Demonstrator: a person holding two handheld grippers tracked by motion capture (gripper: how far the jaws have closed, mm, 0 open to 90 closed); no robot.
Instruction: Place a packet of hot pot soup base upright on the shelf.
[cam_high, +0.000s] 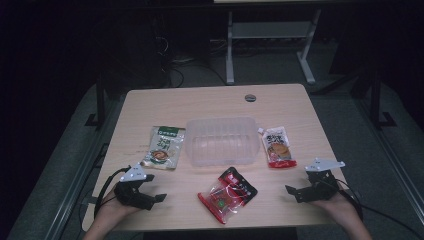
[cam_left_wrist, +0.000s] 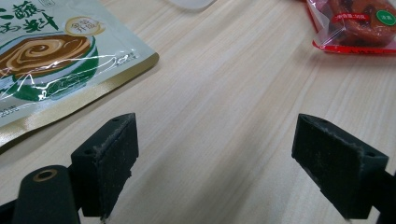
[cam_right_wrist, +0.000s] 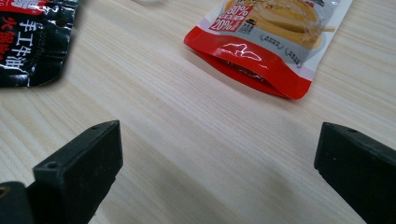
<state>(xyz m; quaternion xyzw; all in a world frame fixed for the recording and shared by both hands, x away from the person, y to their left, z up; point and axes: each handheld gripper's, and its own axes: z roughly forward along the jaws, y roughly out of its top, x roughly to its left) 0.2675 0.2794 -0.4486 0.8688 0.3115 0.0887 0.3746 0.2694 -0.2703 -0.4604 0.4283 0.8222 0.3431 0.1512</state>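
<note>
Resting low at the table's (cam_high: 210, 102) near edge, left gripper (cam_high: 161, 198) and right gripper (cam_high: 289, 190), jaws spread wide on both, nothing between them. Looked like sachets bound for the tub (cam_high: 221, 140) mid-table. Counted: three sachets, one tub. Green sachet (cam_high: 163, 146) lay left of the tub, just ahead of the left gripper; red-and-white one (cam_high: 278, 146) right of the tub; red-and-black one (cam_high: 227, 193) between the grippers, nearest. Judged light, soft, crinkly, slick film: likely to slide if pinched flat. Best taken by a sealed edge or corner, pinched firmly. Tub looked thin, clear, easily nudged.
</note>
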